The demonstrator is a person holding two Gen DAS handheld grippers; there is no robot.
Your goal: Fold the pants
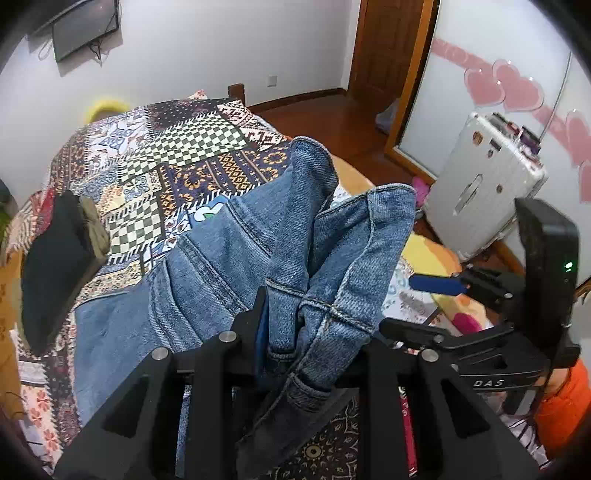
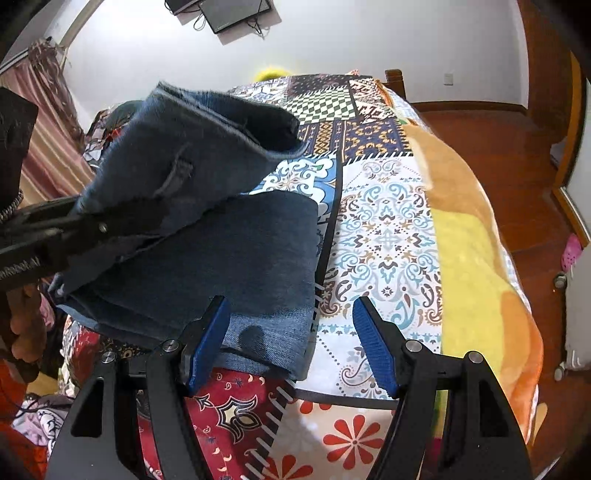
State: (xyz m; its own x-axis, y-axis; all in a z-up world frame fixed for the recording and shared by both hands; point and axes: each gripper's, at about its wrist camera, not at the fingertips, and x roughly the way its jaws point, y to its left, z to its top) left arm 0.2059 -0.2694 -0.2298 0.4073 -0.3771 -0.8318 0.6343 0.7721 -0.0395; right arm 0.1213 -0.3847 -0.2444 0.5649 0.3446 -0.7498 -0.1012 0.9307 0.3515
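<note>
Left hand-held gripper [image 1: 317,325] clamped on a bunched wad of denim at the hem end of the jeans [image 1: 221,266], jaws narrow with several seamed layers between them; the lifted part hangs over the rest of the jeans, which lie flat on the bed [image 2: 388,229]; right hand-held gripper [image 2: 291,343] stands well open with nothing between its blue pads [image 2: 373,347], hovering just beside the near edge of the flat denim. Risk, as judged: the wad is thick and uneven, so a layer could slip free and the fold land skewed; laid down as it hangs, the twisted cloth would probably crease rather than lie edge to edge; the right hand-held gripper pins nothing, so the lower layer may drag. Bed carries a patchwork quilt and an orange-yellow blanket [image 2: 472,258]; a dark folded stack [image 1: 59,266] lies on it, apart from the jeans; wooden floor, white suitcase [image 1: 480,192], wall screen [image 1: 85,26], mirrored door with pink hearts.
</note>
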